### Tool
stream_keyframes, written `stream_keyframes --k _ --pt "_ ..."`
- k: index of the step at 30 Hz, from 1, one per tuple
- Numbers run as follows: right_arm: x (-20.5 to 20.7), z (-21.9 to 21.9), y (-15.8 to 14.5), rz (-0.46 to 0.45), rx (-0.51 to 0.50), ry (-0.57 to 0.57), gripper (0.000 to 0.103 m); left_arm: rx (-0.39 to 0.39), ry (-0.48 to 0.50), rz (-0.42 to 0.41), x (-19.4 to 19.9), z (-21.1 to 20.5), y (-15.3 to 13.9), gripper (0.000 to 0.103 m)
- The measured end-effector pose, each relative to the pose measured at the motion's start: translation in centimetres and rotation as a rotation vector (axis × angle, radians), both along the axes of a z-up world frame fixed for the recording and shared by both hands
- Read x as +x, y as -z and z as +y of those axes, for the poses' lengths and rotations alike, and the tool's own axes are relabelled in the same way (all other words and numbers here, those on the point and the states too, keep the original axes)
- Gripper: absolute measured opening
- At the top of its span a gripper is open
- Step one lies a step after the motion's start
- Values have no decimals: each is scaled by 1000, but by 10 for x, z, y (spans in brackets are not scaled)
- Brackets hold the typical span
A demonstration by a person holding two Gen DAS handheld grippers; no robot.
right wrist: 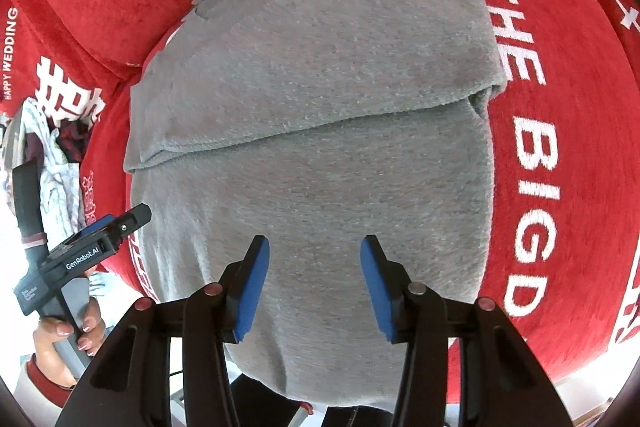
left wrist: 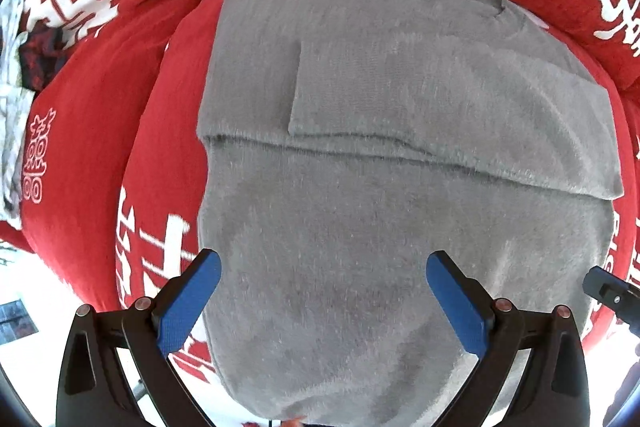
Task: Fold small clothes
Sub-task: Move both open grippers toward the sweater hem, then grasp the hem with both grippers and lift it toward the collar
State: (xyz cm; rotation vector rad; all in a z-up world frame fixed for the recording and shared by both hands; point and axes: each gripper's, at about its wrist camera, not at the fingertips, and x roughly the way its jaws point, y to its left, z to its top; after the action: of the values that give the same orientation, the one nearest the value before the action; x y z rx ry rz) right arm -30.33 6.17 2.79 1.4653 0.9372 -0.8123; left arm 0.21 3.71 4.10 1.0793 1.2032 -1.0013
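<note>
On the red cushion cover (left wrist: pixel 92 131) printed with white lettering lies one grey knit garment (left wrist: pixel 400 187), flat and partly folded: its far portion is doubled over toward the near side, the folded edge running as a ridge across the middle, with a narrower flap, probably a sleeve, laid on top at the far left. Near portion: single layer, smooth, hanging slightly over the cushion's front edge. Left gripper (left wrist: pixel 323 303): poised above the near left part of the garment, blue pads (left wrist: pixel 188 307) spread wide, nothing between them. Right gripper (right wrist: pixel 315 287): over the near middle, jaws about half apart, likewise empty and, as far as can be judged, not pressing the cloth. A person's hand (right wrist: pixel 68 327) holds the left tool's handle, seen at the edge of the right view. Pile of other clothes (right wrist: pixel 56 147): white and dark items, well apart at the far left. Step in hand, by judgement: taking the near hem for a fold up over the ridge. To do it well, each tool should pinch one near corner, through the whole thickness, at matching positions; lift both together, carry them level so the hem stays straight, and lay it square on the folded edge. Risk: uneven pinch will skew the fold or drag the lower layers.
</note>
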Motion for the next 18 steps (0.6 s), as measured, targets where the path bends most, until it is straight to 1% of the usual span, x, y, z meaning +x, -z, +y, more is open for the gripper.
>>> stream_keyframes --k 2,6,9,11,14,18 --pt "-2 1 3 -2 7 -18 52 9 -8 -2 -1 6 3 103" --pt "-4 6 5 6 6 -40 52 52 -25 7 0 20 14 103" --pt "-5 12 4 2 -4 -42 52 62 -12 26 0 32 17 103" --pt "-5 16 2 -8 -22 -38 52 58 2 25 -1 39 16 103" --pt "0 26 -2 -8 -58 -69 52 52 4 20 1 49 17 103" --pt "2 45 -2 -20 -55 -66 52 32 4 45 6 68 17 103"
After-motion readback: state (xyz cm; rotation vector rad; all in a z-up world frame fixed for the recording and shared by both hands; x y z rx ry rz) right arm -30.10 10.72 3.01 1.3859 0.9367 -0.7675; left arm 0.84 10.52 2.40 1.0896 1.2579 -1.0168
